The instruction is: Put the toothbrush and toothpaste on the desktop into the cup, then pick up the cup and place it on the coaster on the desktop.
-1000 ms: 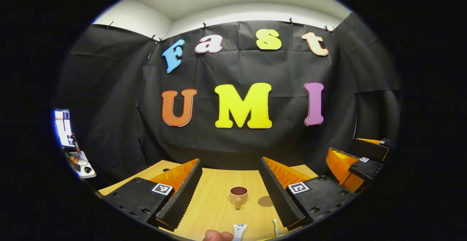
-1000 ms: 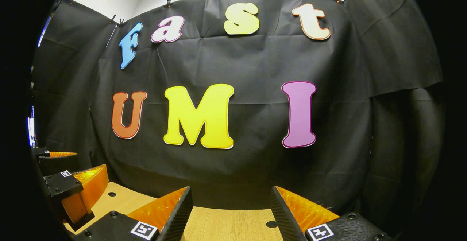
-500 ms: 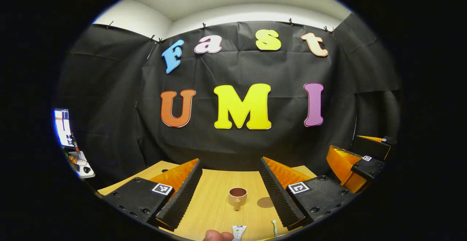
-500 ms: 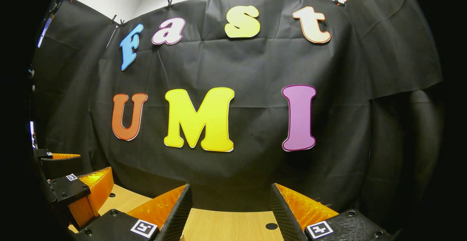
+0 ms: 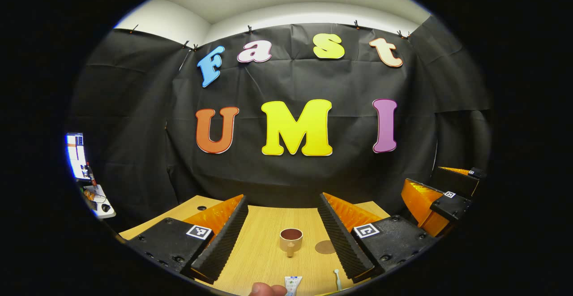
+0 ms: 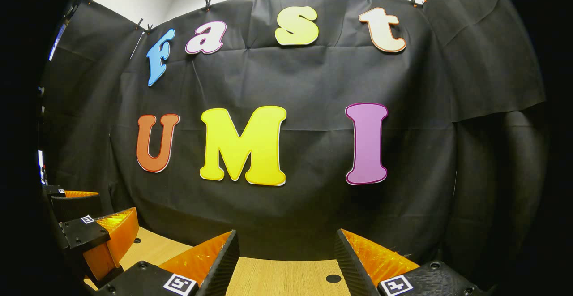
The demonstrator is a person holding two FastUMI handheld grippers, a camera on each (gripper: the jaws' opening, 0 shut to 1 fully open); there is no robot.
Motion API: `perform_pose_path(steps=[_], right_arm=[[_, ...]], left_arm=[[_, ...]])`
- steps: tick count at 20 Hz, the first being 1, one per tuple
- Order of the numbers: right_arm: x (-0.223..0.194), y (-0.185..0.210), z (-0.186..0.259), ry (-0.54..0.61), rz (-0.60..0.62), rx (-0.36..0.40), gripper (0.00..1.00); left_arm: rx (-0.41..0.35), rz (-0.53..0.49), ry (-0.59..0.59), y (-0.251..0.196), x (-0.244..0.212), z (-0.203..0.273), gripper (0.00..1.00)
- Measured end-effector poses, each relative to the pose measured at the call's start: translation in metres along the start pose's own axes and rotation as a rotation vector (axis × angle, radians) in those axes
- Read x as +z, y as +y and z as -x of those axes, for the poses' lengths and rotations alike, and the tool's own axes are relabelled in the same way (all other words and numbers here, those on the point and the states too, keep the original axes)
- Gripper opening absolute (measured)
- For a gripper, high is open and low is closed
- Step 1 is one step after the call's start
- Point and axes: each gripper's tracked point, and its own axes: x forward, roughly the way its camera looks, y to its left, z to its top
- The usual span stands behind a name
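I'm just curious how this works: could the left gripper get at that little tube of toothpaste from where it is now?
Probably yes. The left gripper is open and empty, and the toothpaste lies flat on the desktop just below it, with nothing between them; it would only need to dip down.

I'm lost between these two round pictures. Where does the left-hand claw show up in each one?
Left gripper view: the left claw is at the bottom, its two fingers spread apart on either side of the cup.
Right gripper view: the same claw sits at the far left edge, low down, seen from the side.
Shared landmark: the wooden desk beneath both claws.
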Motion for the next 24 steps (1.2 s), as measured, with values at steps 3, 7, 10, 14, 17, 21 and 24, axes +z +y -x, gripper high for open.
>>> perform_pose_path(steps=[3,7,10,14,17,21,24], right_arm=[[-0.005,0.0,-0.002,0.016,0.007,0.0,1.0],[-0.013,-0.003,-0.001,0.033,0.002,0.002,1.0],[-0.024,-0.006,-0.002,0.061,-0.004,-0.001,1.0],[-0.04,-0.009,-0.004,0.099,0.006,0.0,1.0],[-0.056,-0.011,-0.005,0.137,0.02,0.008,1.0],[-0.085,-0.014,-0.002,0.216,0.024,0.012,1.0],[-0.105,-0.018,-0.001,0.258,0.029,0.008,1.0]], left_arm=[[0.001,-0.004,-0.002,0.002,-0.002,0.002,0.99],[-0.012,-0.008,0.024,-0.002,-0.015,0.003,0.99],[-0.023,-0.016,0.051,-0.005,-0.026,0.002,0.99],[-0.032,-0.025,0.105,-0.008,-0.048,0.001,0.99],[-0.046,-0.027,0.171,-0.012,-0.071,0.001,0.99],[-0.058,-0.031,0.293,-0.016,-0.111,0.008,0.99],[-0.064,-0.019,0.39,-0.019,-0.143,0.015,0.99]])
